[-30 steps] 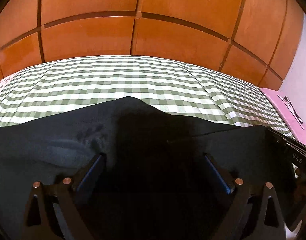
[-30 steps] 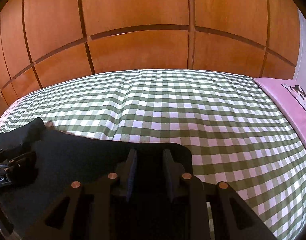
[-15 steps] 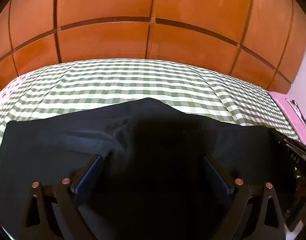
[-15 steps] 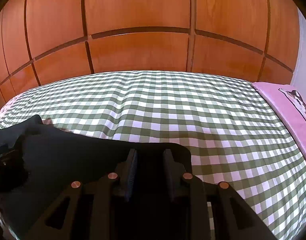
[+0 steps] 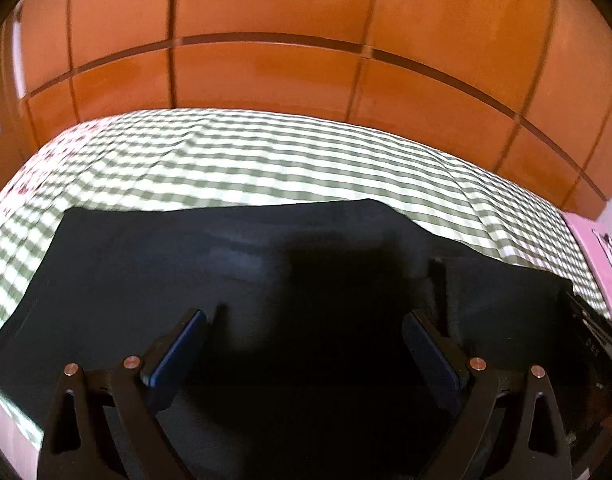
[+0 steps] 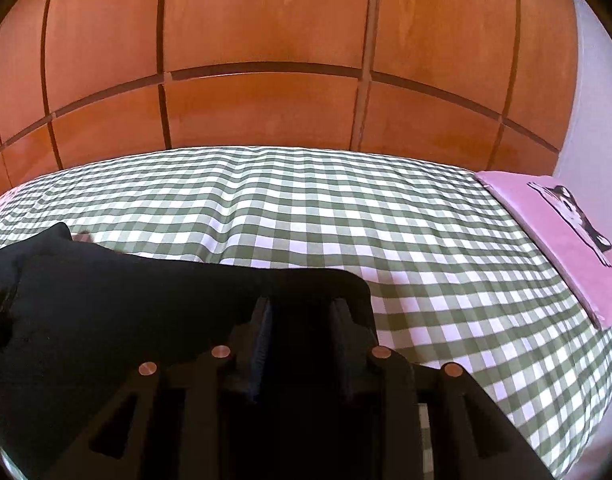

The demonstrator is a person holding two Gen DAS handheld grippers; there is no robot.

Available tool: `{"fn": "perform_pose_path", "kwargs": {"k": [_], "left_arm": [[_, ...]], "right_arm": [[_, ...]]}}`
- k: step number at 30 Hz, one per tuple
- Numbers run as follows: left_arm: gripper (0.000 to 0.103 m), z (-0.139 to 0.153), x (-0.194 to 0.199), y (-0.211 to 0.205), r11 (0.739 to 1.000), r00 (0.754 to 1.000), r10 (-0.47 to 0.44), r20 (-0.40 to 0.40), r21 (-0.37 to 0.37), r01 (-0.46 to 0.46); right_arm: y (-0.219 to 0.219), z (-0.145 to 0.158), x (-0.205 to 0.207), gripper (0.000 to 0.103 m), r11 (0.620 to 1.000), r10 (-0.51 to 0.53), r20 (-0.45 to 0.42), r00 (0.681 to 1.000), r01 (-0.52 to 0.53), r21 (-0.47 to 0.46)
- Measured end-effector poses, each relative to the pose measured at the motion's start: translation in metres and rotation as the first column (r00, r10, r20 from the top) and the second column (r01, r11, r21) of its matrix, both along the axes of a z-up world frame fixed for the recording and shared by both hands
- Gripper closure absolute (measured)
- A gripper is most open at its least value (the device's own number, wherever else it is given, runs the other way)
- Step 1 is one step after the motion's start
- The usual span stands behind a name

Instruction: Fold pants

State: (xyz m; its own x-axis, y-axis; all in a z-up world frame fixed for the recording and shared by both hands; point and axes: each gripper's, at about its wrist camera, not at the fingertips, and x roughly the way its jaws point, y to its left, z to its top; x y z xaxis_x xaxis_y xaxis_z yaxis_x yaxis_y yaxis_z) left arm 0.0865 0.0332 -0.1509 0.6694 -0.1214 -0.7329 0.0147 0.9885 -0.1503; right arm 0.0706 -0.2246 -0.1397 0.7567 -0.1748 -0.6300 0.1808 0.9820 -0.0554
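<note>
Black pants (image 5: 234,264) lie spread on a green-and-white checked bedspread (image 5: 266,160). My left gripper (image 5: 306,320) is open, its blue-padded fingers wide apart just above the cloth. In the right wrist view the pants (image 6: 138,300) fill the lower left. My right gripper (image 6: 302,306) has its fingers close together on the right edge of the pants, with black cloth between them. The right gripper also shows at the right edge of the left wrist view (image 5: 590,320).
An orange wood-panelled wall (image 6: 266,80) stands behind the bed. A pink pillow with a dark print (image 6: 562,232) lies at the bed's right end. The checked bedspread (image 6: 386,220) stretches far and right of the pants.
The left gripper has swung left and back, so more of the pants' left end and the bed's left side now show. The right gripper has held its grip and barely moved.
</note>
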Motion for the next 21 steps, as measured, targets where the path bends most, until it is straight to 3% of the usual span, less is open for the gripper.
{"fn": "perform_pose_path", "kwargs": {"k": [6,16,21], "left_arm": [[0.004,-0.003,-0.006,0.016,0.999,1.0,0.031,-0.003,0.008,-0.031],[0.004,-0.003,-0.014,0.035,0.997,0.997,0.073,-0.001,0.01,-0.073],[0.004,-0.002,-0.022,0.038,0.997,0.997,0.073,0.007,0.018,-0.073]], "right_arm": [[0.009,0.001,-0.013,0.067,0.999,-0.034,0.008,0.999,0.034,-0.007],[0.04,0.001,-0.039,0.059,0.997,-0.002,-0.006,1.0,0.001,-0.081],[0.051,0.007,-0.049,0.059,0.998,0.028,-0.027,0.999,-0.029,-0.051]]}}
